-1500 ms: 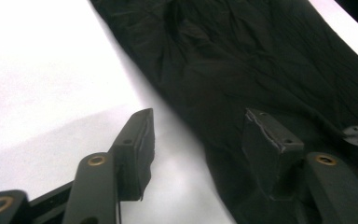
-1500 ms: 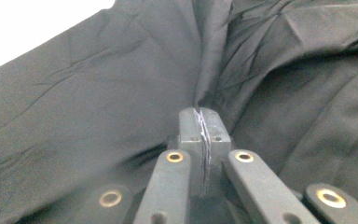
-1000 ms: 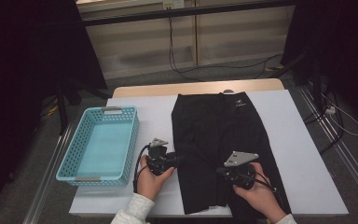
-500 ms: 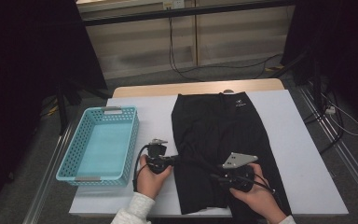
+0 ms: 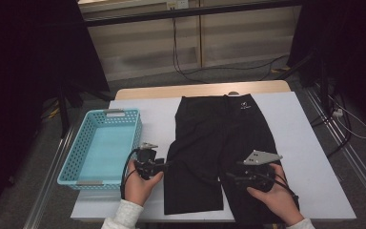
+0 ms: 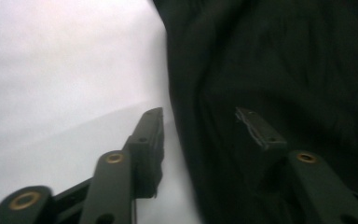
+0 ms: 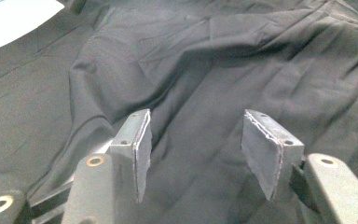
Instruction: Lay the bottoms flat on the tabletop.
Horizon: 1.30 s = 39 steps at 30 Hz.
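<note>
A pair of black shorts (image 5: 219,143) lies flat on the white table (image 5: 314,162), waistband at the far side. My left gripper (image 5: 167,164) points right at the left leg's outer edge. Its jaws have just been opening; in the left gripper view (image 6: 200,121) the fabric edge (image 6: 186,140) lies between them unpinched. My right gripper (image 5: 228,175) points left over the right leg. Its jaws have also just been opening, and in the right gripper view (image 7: 196,126) they stand apart above the wrinkled black cloth (image 7: 205,70), with nothing pressed between the pads.
A turquoise plastic basket (image 5: 76,164) stands at the table's left side, close to my left hand. Bare white table shows right of the shorts. Beyond the far edge are dark floor, cables and black stands.
Both grippers have shifted a little across the near part of the shorts. The right gripper has moved slightly left. The cloth between them now shows a diagonal crease.
</note>
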Motion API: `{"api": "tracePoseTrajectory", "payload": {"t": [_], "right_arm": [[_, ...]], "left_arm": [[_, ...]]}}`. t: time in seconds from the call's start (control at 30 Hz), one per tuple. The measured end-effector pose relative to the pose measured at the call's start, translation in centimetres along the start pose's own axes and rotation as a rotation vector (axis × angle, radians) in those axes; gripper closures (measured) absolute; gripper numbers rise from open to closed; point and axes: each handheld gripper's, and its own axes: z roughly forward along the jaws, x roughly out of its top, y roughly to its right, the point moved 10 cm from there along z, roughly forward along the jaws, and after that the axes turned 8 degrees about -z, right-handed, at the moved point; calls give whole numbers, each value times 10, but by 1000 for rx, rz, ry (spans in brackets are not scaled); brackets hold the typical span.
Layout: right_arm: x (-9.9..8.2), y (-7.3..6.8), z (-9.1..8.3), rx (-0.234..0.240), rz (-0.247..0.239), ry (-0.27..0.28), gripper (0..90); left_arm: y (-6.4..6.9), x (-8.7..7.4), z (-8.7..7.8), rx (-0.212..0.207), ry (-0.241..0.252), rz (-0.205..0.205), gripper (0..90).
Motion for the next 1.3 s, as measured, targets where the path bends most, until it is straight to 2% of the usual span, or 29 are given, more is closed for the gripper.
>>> {"api": "tracePoseTrajectory", "payload": {"t": [0.07,0.17,0.27,0.3,0.37,0.43,0.5,0.57,0.6,0.7,0.8,0.93,1.03,1.13,1.2,1.3], "right_arm": [[-3,2,-3,-4,3,-1,426],[-8,8,-11,-19,12,-4,419],[-12,14,-15,-37,25,-5,410],[-13,15,-16,-41,27,-6,410],[-13,15,-16,-40,27,-7,409],[-13,16,-17,-45,26,-7,408],[-13,16,-16,-47,26,-8,403],[-14,16,-15,-40,25,-12,402],[-14,15,-15,-41,25,-14,401],[-13,15,-14,-38,25,-13,400],[-9,15,-15,-36,22,-3,381],[-2,11,-14,-27,1,9,371],[7,3,-8,-15,-14,25,383],[16,-8,3,6,-50,24,420],[18,-15,12,24,-72,7,435],[21,-23,23,42,-87,-7,471]], "left_arm": [[-1,-5,-3,11,3,8,487],[0,-12,-6,10,2,9,512],[10,-19,-8,-31,-33,-11,634],[12,-20,-7,-33,-33,-8,675],[17,-22,-6,-53,-52,-28,741],[19,-23,-5,-48,-53,-14,799],[23,-24,-4,-71,-67,-19,876],[24,-24,-4,-73,-69,-22,884],[23,-25,-5,-78,-86,-38,886],[17,-23,-14,-81,-105,-61,891],[7,-17,-27,-65,-87,-82,891],[2,-16,-28,-61,-76,-84,887],[3,-16,-25,-66,-72,-82,884],[1,-16,-24,-64,-65,-80,879],[2,-17,-24,-79,-72,-81,877],[2,-17,-25,-77,-67,-80,879]]}}
